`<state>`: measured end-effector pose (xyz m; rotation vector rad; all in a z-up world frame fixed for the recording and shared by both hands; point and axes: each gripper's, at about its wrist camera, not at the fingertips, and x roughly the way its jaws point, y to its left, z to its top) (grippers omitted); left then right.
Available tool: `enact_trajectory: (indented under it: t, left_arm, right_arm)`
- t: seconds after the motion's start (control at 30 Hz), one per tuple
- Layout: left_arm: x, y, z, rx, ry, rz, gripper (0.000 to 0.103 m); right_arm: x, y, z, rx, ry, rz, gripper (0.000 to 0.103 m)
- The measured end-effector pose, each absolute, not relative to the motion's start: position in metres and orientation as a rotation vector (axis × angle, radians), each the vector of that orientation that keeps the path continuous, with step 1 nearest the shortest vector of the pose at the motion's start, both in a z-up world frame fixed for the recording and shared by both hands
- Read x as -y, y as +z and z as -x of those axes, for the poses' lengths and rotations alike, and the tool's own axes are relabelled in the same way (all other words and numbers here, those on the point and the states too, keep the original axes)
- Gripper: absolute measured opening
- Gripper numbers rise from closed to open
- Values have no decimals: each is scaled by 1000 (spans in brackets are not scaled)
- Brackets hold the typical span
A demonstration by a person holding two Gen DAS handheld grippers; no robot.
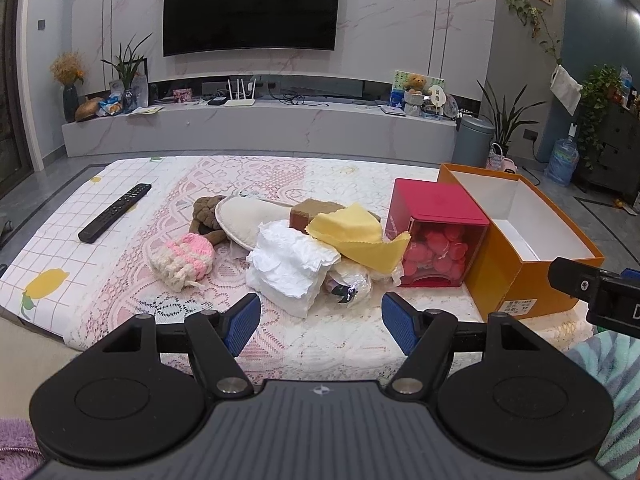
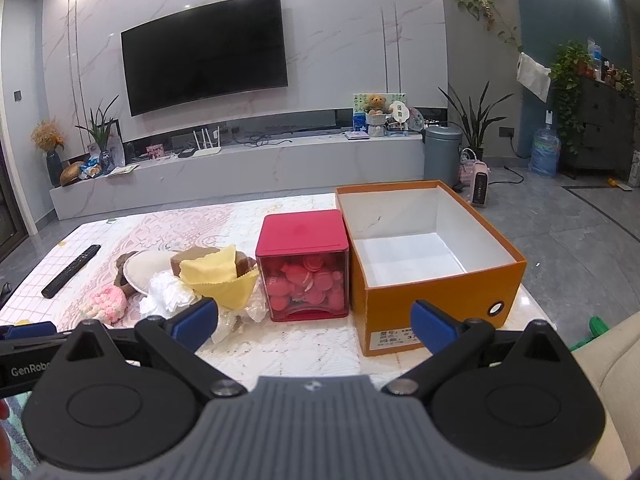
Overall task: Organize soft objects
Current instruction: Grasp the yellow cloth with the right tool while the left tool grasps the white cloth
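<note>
A heap of soft things lies mid-table: a yellow cloth [image 1: 356,236] [image 2: 218,276], crumpled white tissue [image 1: 290,260] [image 2: 170,294], a cream slipper [image 1: 248,216] [image 2: 142,270], a pink-and-white knitted pouch [image 1: 184,258] [image 2: 106,304], a brown plush [image 1: 206,210] and a brown sponge [image 1: 316,210]. An open orange box [image 1: 520,256] [image 2: 432,276] stands empty at the right. My left gripper [image 1: 320,322] is open and empty, just short of the tissue. My right gripper [image 2: 314,320] is open and empty, before the red container and the box.
A red container of pink pieces [image 1: 434,236] [image 2: 306,264] stands between the heap and the box. A black remote [image 1: 116,212] [image 2: 72,270] lies at the left on the lace tablecloth [image 1: 340,344]. A sofa edge [image 2: 616,364] is at the right.
</note>
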<state>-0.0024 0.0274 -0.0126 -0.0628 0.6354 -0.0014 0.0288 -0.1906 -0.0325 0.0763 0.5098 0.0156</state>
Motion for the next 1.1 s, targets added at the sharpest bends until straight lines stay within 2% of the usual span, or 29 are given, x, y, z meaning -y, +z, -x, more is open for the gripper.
enact_trajectory:
  t: [0.43, 0.73, 0.8, 0.87, 1.03, 1.1]
  left_arm:
    - [-47, -22, -4, -666, -27, 99, 81]
    - [-65, -33, -22, -672, -51, 74, 68]
    - [-67, -36, -29, -675, -77, 69, 68]
    - [-71, -38, -37, -683, -103, 75, 68]
    - [-71, -48, -64, -722, -126, 31, 69]
    - [-68, -54, -77, -738, -128, -3, 73]
  right_arm:
    - [174, -41, -37, -495, 68, -62, 100]
    - [154, -61, -69, -529, 214, -48, 100]
    - [147, -66, -78, -532, 253, -16, 96]
    - [140, -72, -89, -536, 308, 23, 85]
    - [121, -91, -123, -536, 383, 139, 76]
    - [114, -99, -138, -538, 399, 187, 72]
